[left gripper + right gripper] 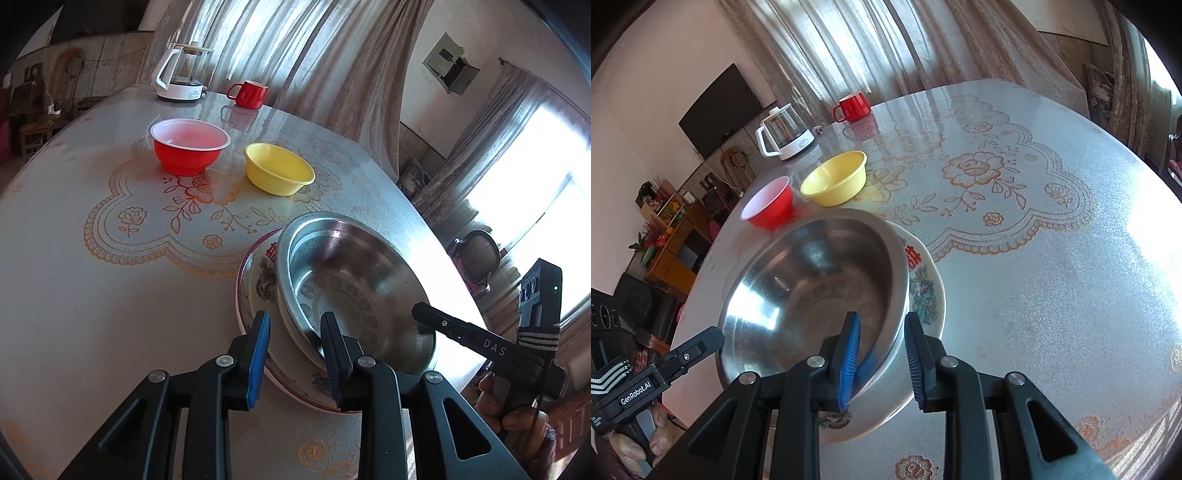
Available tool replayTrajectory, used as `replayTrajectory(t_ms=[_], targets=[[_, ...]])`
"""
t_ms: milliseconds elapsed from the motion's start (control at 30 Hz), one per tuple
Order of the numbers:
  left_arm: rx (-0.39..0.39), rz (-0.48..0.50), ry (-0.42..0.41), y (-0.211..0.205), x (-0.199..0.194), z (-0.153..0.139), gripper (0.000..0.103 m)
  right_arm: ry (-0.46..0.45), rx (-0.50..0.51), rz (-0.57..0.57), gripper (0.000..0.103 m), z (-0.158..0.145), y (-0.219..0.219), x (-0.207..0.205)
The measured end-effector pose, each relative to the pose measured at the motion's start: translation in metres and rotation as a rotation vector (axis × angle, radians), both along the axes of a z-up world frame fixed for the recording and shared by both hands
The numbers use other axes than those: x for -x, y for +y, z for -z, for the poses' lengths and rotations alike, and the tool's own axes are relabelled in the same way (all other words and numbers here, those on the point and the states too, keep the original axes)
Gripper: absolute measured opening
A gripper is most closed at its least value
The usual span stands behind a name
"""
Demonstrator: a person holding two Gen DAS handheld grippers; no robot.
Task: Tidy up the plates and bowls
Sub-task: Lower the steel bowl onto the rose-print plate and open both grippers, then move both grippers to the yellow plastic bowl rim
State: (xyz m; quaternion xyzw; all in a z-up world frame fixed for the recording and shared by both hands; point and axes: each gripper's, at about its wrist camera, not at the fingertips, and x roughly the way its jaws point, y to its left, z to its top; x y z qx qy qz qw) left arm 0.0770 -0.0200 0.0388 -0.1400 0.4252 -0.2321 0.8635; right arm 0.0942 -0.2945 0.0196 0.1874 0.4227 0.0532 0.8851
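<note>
Both claws straddle my steel bowl's (354, 280) near rim, left gripper (295, 354) and right gripper (882, 358) parted slightly, pads not visibly pressing. It sits in the patterned plate (927, 295) on the table (1052, 295); beyond stand a yellow bowl (279, 170) and red bowl (188, 147).

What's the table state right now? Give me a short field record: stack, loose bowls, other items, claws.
stack: steel bowl sits inside patterned plate, near table edge
loose bowls: red bowl and yellow bowl, side by side, apart, both empty
other items: red mug, glass kettle at far edge
left claw: straddles the stack's rims, blue pad clear of the plate, not gripping
right claw: straddles the stack's rims, gap at the outer pad, not gripping
</note>
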Motion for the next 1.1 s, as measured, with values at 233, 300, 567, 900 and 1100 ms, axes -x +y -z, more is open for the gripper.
replayTrajectory(t_ms=[233,300,567,900,1100], targets=[[0.061,-0.038,-0.042,0.018,-0.002,-0.009,0.033,-0.006,-0.038,0.037,0.029,-0.002,-0.012,0.002],[0.058,-0.051,-0.049,0.021,-0.003,-0.01,0.033,-0.014,-0.048,0.046,0.029,-0.003,-0.014,0.003],[0.039,-0.094,-0.031,0.032,-0.011,-0.003,0.033,-0.036,-0.07,0.054,0.031,-0.007,-0.02,0.004],[0.049,-0.146,-0.002,0.05,-0.032,0.005,0.074,-0.09,-0.145,0.01,0.062,-0.024,-0.032,-0.006],[0.022,-0.148,0.009,0.054,-0.05,0.004,0.086,-0.067,-0.264,-0.055,0.064,-0.031,-0.033,-0.028]])
